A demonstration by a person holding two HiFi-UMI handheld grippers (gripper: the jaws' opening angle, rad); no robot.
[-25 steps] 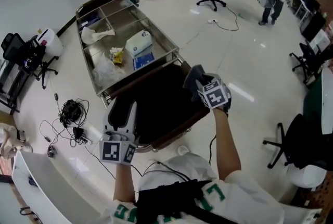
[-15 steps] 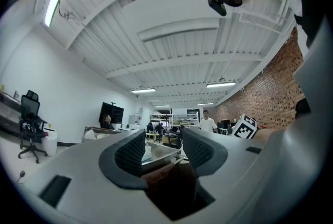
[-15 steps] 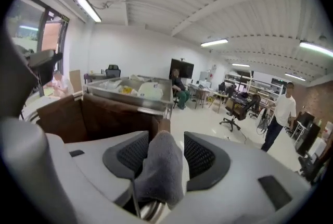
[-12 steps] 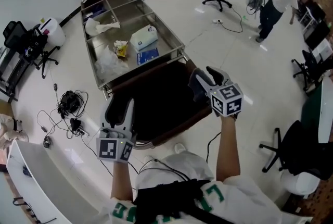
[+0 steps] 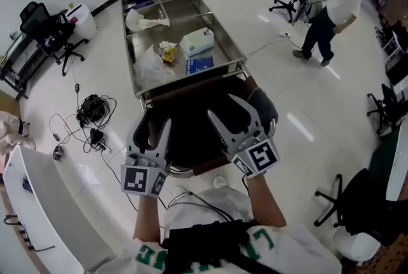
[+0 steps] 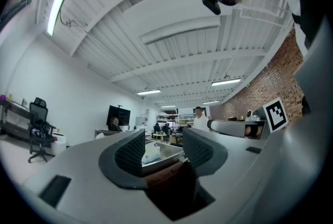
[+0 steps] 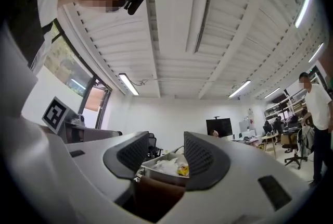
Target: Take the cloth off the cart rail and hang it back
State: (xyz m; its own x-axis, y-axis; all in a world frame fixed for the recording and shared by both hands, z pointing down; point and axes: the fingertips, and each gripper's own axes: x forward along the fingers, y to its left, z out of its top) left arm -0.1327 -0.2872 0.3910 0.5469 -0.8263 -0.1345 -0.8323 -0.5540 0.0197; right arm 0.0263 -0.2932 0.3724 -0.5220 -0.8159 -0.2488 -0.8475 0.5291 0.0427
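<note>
A dark brown cloth (image 5: 191, 123) hangs over the near end rail of the steel cart (image 5: 136, 69), spread wide, with a bunched end at its right (image 5: 264, 107). Both grippers hover over it near my chest. My left gripper (image 5: 152, 132) is open above the cloth's left part, with nothing between its fingers. My right gripper (image 5: 223, 107) is open above the cloth's middle, also holding nothing. In the left gripper view the gripper (image 6: 164, 147) points at the cart with brown cloth (image 6: 171, 181) below its jaws. The right gripper view shows that gripper (image 7: 161, 152) the same way, brown cloth (image 7: 156, 191) beneath it.
The cart tray holds a tissue box (image 5: 196, 42), a blue packet (image 5: 199, 65), a clear plastic bag (image 5: 150, 67) and a white rag (image 5: 143, 20). Cables (image 5: 89, 121) lie on the floor at left. A person (image 5: 328, 11) stands at far right. Office chairs (image 5: 357, 202) stand around.
The right gripper let go of the cloth's bunched right end, opened, and drew back left toward me. The left gripper has hardly moved. The view has shifted, so the cart sits higher.
</note>
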